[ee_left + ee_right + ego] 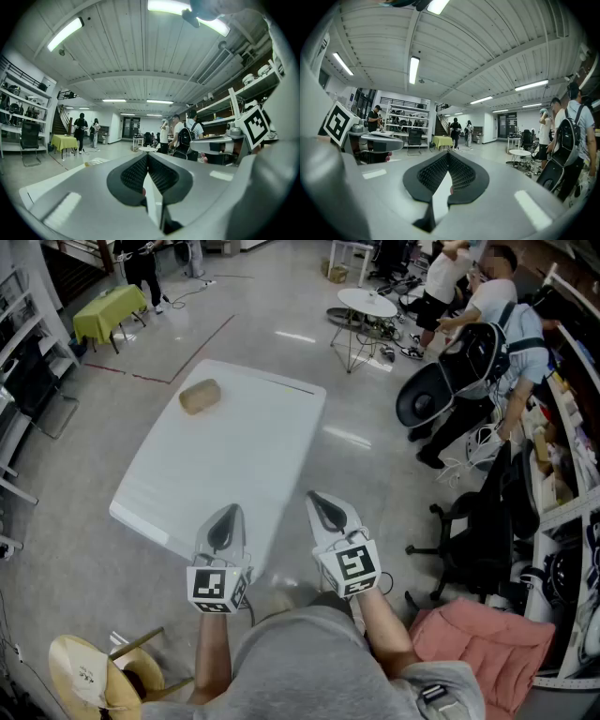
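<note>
In the head view a white table point(234, 465) stands in front of me, with a tan, loaf-like lump point(199, 396) near its far left corner. My left gripper point(227, 514) hovers over the table's near edge, its jaws pressed together with nothing between them. My right gripper point(324, 502) is just off the table's near right corner, also shut and empty. In the left gripper view the left gripper point(147, 155) points across the room with its black pads meeting at the tips. The right gripper view shows the same for the right gripper point(448, 154). The tan lump lies far from both.
Several people stand by a small round white table point(367, 303) and black chairs point(450, 381) at the back right. A yellow-green table point(110, 310) is at the back left, shelves point(23, 362) line the left wall. A wooden stool point(94, 671) and pink cloth point(478, 638) lie close beside me.
</note>
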The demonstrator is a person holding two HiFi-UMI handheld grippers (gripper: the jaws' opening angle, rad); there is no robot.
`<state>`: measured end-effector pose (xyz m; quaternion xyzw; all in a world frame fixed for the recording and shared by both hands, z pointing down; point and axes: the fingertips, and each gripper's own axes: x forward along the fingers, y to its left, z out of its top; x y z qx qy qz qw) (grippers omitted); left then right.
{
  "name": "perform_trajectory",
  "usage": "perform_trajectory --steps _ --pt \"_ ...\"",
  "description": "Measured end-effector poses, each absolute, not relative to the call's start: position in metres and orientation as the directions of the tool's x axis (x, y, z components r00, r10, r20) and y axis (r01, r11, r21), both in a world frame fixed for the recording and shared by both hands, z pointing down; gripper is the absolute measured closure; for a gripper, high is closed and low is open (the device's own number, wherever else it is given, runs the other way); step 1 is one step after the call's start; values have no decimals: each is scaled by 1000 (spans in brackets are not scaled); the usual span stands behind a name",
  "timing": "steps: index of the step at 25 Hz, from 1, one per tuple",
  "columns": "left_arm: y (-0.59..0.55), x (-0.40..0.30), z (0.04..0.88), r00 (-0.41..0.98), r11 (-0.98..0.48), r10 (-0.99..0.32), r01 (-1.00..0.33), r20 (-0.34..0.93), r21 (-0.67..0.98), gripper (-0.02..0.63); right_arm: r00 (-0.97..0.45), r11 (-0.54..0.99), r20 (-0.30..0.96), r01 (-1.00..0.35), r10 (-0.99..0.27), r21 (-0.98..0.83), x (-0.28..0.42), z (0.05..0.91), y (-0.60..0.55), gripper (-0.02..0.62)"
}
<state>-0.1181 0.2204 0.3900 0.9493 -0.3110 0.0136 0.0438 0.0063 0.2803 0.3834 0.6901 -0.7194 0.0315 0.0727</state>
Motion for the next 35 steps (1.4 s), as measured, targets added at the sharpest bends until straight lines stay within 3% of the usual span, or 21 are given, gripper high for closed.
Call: perform_trajectory --steps 26,35 --pt "146 -146 389 711 -707 -703 -703 30 78 595 -140 150 134 -986 -981 72 -4 379 192 592" --pt "86 -121 395 651 -646 -757 -758 55 83 595 -228 239 163 -970 -960 51 21 392 118 592"
